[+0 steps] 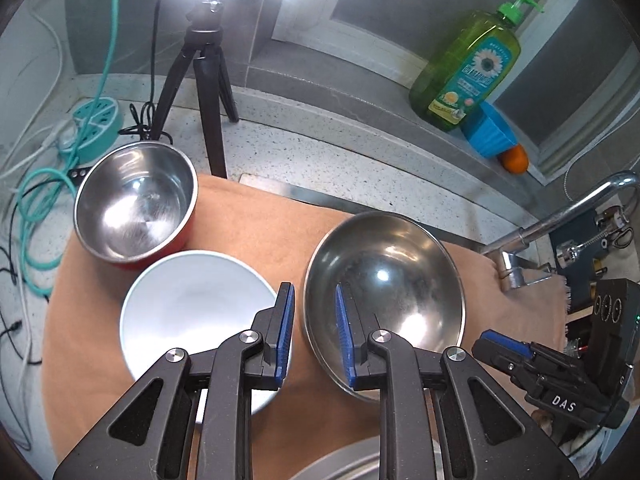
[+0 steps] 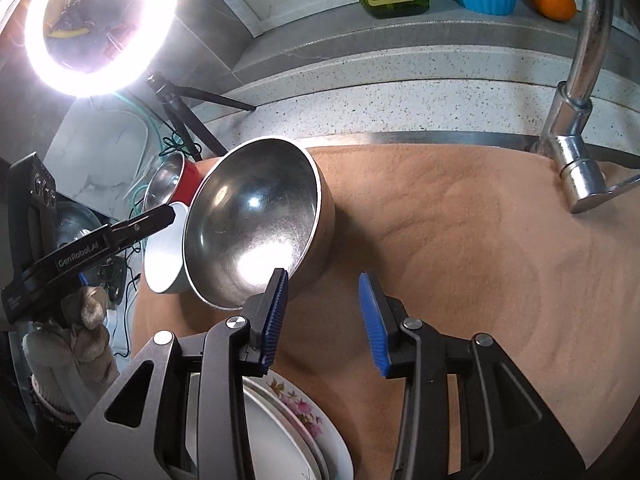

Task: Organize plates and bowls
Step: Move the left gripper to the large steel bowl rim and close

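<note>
A plain steel bowl (image 1: pixel 384 280) (image 2: pixel 256 216) stands on the tan cloth (image 1: pixel 248 224) (image 2: pixel 460 240). Left of it sit a white bowl (image 1: pixel 192 312) (image 2: pixel 164 256) and, further back, a red-walled steel bowl (image 1: pixel 136 200) (image 2: pixel 172 184). My left gripper (image 1: pixel 314 292) (image 2: pixel 172 212) hovers over the steel bowl's left rim. Its jaws stand a narrow gap apart and the pads press on nothing. My right gripper (image 2: pixel 322 280) (image 1: pixel 486 340) is open and empty over the cloth, its left finger just past the steel bowl's near rim. A stack of plates with a floral one (image 2: pixel 300 412) lies under the grippers.
A ring light (image 2: pixel 100 28) on a black tripod (image 1: pixel 208 92) stands at the back left among cables and a teal power hub (image 1: pixel 100 120). A faucet (image 2: pixel 576 120) rises at the right. A green detergent bottle (image 1: pixel 468 68), blue cup (image 1: pixel 492 132) and orange (image 1: pixel 516 158) sit on the ledge.
</note>
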Demonstrator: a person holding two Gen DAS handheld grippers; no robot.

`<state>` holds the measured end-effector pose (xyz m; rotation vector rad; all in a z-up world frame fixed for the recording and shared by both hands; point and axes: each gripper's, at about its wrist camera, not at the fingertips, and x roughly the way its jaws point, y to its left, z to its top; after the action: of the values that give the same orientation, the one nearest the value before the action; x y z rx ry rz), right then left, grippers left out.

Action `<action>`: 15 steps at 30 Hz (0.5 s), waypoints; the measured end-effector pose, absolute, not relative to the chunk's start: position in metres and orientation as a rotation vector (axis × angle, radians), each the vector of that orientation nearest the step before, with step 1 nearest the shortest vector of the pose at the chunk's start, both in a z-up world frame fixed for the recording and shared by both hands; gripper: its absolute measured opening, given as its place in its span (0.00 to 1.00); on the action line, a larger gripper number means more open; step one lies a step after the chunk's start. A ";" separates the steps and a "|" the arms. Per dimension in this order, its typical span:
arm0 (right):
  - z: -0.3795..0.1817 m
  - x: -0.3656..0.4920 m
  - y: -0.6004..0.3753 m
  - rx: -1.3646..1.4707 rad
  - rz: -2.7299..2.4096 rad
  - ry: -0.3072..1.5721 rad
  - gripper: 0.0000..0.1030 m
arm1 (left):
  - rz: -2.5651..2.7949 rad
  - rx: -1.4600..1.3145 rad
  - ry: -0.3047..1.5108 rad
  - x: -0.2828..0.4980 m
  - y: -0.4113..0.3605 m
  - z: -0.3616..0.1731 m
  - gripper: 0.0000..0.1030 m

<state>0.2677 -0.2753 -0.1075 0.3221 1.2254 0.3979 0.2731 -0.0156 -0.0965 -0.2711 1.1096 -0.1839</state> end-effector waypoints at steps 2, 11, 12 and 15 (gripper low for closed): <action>-0.111 0.271 -0.273 0.324 0.400 1.233 0.37 | -0.182 -0.264 1.116 0.278 -0.016 -0.100 0.18; -0.119 0.278 -0.266 0.340 0.416 1.262 0.30 | -0.183 -0.252 1.154 0.292 -0.017 -0.109 0.18; -0.119 0.278 -0.266 0.347 0.421 1.265 0.27 | -0.188 -0.252 1.156 0.292 -0.017 -0.110 0.18; -0.119 0.280 -0.262 0.344 0.429 1.268 0.21 | -0.198 -0.249 1.163 0.293 -0.020 -0.112 0.18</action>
<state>0.2799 -0.2619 -0.1189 0.3444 1.2678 0.4289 0.2934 -0.0197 -0.1116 -0.2493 1.1635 -0.1985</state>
